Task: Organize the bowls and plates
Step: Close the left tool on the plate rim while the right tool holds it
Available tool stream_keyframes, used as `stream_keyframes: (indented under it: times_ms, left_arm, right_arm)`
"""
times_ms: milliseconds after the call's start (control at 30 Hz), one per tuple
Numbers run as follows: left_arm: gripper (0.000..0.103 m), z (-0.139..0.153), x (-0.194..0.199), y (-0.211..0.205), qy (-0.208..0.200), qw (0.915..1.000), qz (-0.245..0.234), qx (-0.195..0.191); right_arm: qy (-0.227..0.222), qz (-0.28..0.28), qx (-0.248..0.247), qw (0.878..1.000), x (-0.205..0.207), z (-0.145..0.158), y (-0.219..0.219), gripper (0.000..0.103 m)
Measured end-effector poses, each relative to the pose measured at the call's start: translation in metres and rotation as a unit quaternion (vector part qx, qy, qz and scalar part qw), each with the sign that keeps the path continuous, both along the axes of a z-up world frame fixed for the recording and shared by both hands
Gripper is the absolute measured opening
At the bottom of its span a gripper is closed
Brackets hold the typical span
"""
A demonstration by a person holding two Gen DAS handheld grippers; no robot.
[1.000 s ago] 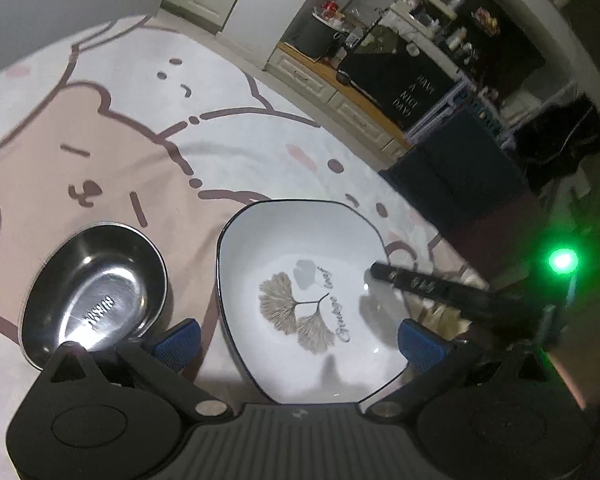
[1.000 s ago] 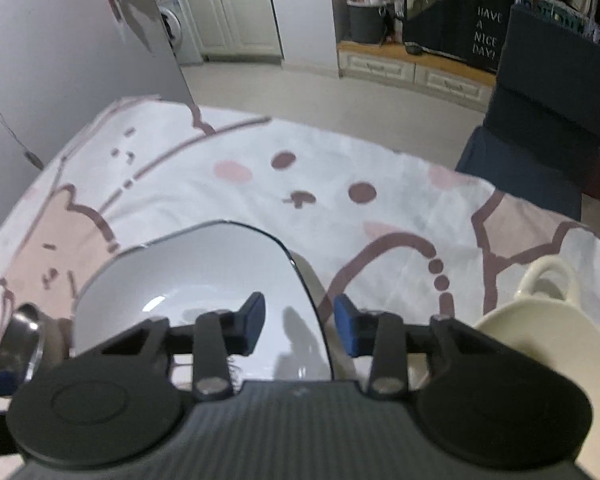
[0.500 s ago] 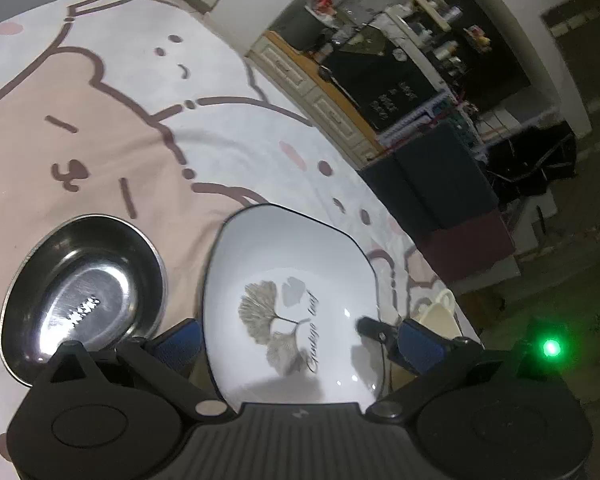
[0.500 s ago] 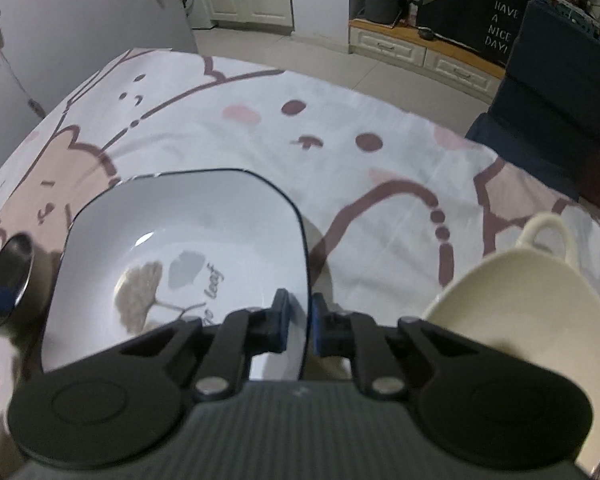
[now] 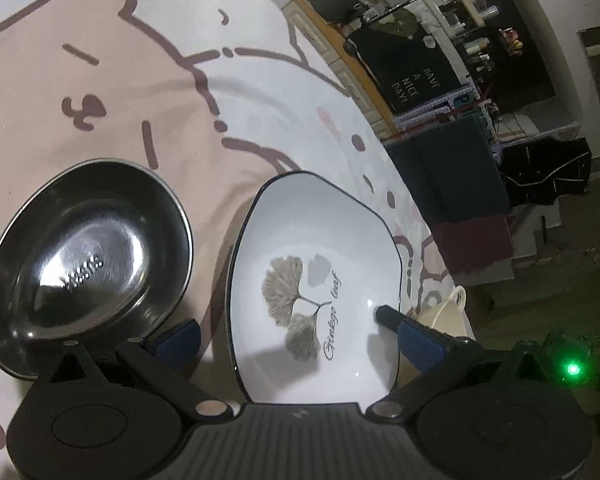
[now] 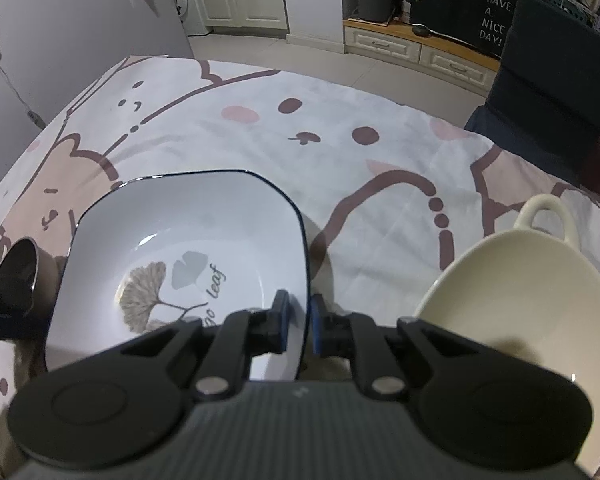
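Observation:
A white square plate (image 6: 188,240) with a dark rim and a ginkgo leaf print is held tilted above the table; it also shows in the left wrist view (image 5: 312,248). My right gripper (image 6: 299,322) is shut on the plate's right rim. A steel bowl (image 5: 88,264) sits on the cloth to the plate's left; its edge shows in the right wrist view (image 6: 20,264). A cream bowl with a loop handle (image 6: 520,296) sits to the right, partly seen in the left wrist view (image 5: 444,312). My left gripper (image 5: 296,336) is open and empty, its fingers either side of the plate's near edge.
The table carries a pink and white cartoon cloth (image 6: 360,168). A dark blue chair (image 6: 548,92) stands at the far right edge. A grey wall panel (image 6: 60,40) is at the left. Kitchen cabinets lie beyond.
My right gripper closed on the plate's right rim and raised that side. The left gripper stayed open and drew back a little to the left.

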State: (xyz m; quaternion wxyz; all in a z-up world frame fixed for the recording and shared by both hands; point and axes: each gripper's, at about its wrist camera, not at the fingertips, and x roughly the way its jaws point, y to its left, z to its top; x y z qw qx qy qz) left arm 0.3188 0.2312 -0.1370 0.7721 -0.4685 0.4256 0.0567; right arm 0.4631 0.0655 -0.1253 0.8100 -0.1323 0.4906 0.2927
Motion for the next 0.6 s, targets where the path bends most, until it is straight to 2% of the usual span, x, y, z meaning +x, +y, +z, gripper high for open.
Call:
stream_keyframes:
  times_ms: [167, 267, 367, 467, 533, 600]
  left_arm:
    - [0.103, 0.002, -0.002, -0.004, -0.034, 0.9993, 0.008, -0.01]
    - [0.103, 0.002, 0.002, -0.009, -0.018, 0.9997, -0.001, 0.019]
    - [0.102, 0.002, 0.003, -0.016, -0.009, 0.9997, -0.009, 0.022]
    - [0.092, 0.004, 0.005, -0.024, 0.007, 0.9988, -0.016, 0.046]
    - [0.08, 0.005, 0.008, -0.03, 0.024, 0.9963, -0.019, 0.08]
    - [0.063, 0.004, 0.01, -0.031, 0.04, 0.9934, -0.017, 0.106]
  right_arm:
    - [-0.001, 0.002, 0.0, 1.0, 0.0, 0.0, -0.001, 0.013]
    - [0.0, 0.001, 0.003, 1.0, 0.0, -0.001, 0.0, 0.013]
    - [0.0, 0.0, 0.003, 1.0, 0.0, -0.001, 0.0, 0.013]
    - [0.0, 0.0, 0.002, 1.0, 0.0, -0.001, 0.001, 0.013]
    - [-0.001, 0.0, 0.002, 1.0, 0.0, -0.001, 0.001, 0.013]
    - [-0.001, 0.0, 0.002, 1.0, 0.0, -0.001, 0.001, 0.013]
